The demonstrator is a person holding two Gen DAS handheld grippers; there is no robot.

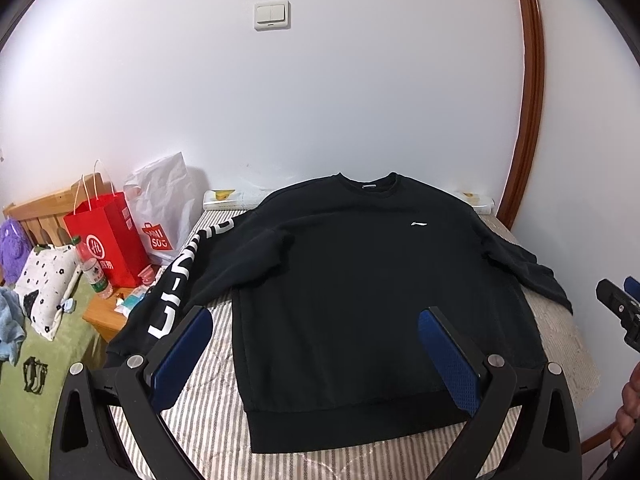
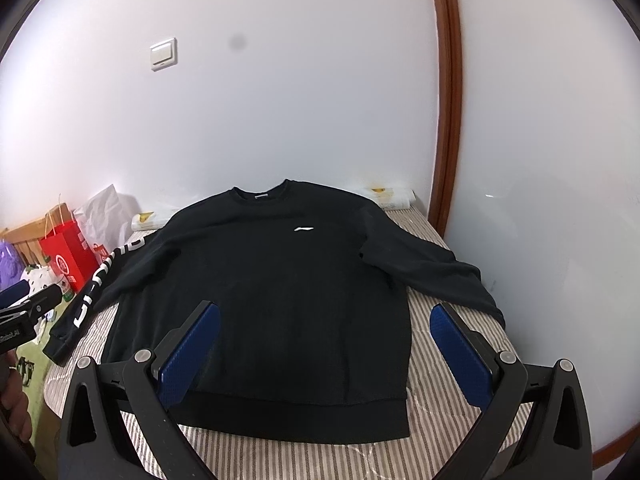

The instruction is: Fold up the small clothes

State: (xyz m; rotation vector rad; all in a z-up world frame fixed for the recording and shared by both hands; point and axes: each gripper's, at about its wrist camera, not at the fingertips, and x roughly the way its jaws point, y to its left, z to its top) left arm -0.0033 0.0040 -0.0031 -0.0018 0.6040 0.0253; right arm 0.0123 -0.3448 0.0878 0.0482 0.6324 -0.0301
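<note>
A black sweatshirt (image 1: 352,280) lies flat, front up, on a striped bed (image 1: 208,412), collar toward the wall, with a small white logo on its chest. Its left sleeve (image 1: 172,292), printed with white letters, hangs over the bed's left edge. The right sleeve (image 2: 440,272) lies spread toward the right wall. My left gripper (image 1: 316,328) hovers open above the sweatshirt's lower left part, nothing between its blue pads. My right gripper (image 2: 326,320) hovers open above the lower right part and hem (image 2: 296,416), also empty. Each gripper shows at the edge of the other's view.
A white wall backs the bed, with a brown door frame (image 1: 532,92) at right. To the left stand a red paper bag (image 1: 108,236), a white plastic bag (image 1: 164,204), a bottle (image 1: 94,272) on a wooden nightstand (image 1: 108,316), and a second bed with a patterned pillow (image 1: 48,280).
</note>
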